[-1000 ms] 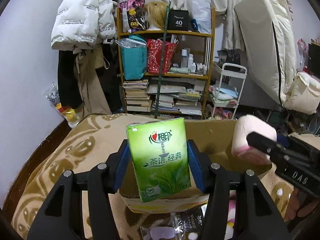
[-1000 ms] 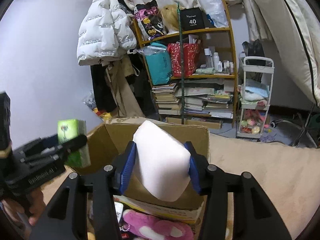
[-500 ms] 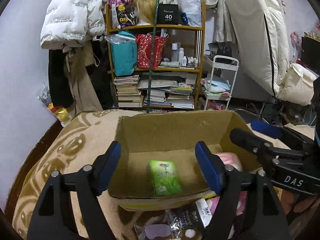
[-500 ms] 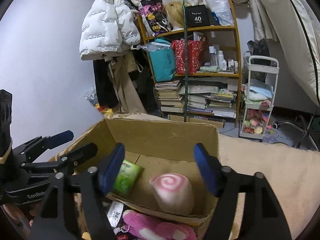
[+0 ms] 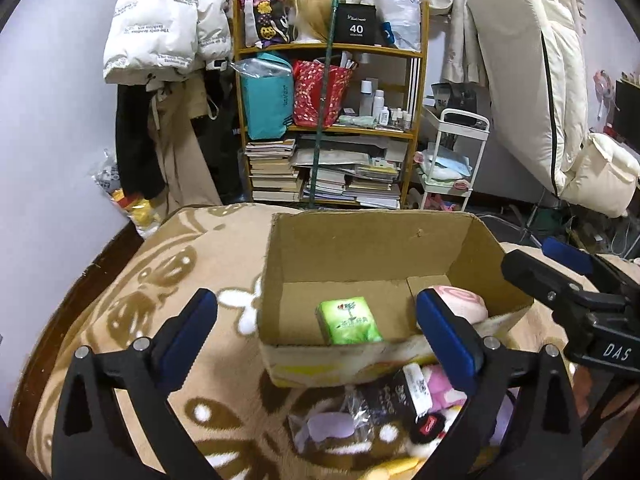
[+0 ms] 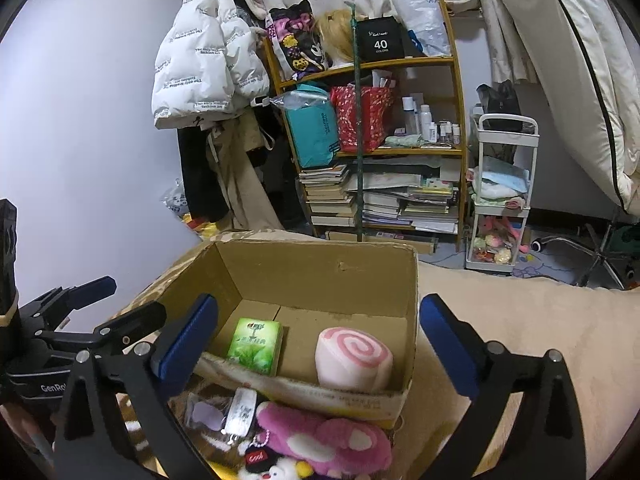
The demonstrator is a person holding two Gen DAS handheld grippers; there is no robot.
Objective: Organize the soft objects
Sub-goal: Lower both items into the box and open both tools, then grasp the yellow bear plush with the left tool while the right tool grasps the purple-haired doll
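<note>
A matt brown cardboard box [image 6: 328, 276] sits on a fuzzy beige fleece blanket [image 5: 200, 264]. Inside lie a tissue pack [image 6: 255, 345] in glossy green plastic film and a smooth, matt pink swirl cushion [image 6: 352, 358]. In front, a pink plush toy [image 6: 324, 438] looks furry, beside crinkled clear plastic packets [image 5: 360, 408].

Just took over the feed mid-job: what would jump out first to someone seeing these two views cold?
The open cardboard box on the patterned blanket, holding a green tissue pack on its left and a pink-swirl roll plush on its right. Both the left gripper and right gripper are open and empty, framing it. A jumble of soft items lies in front of the box, led by a pink plush.
</note>
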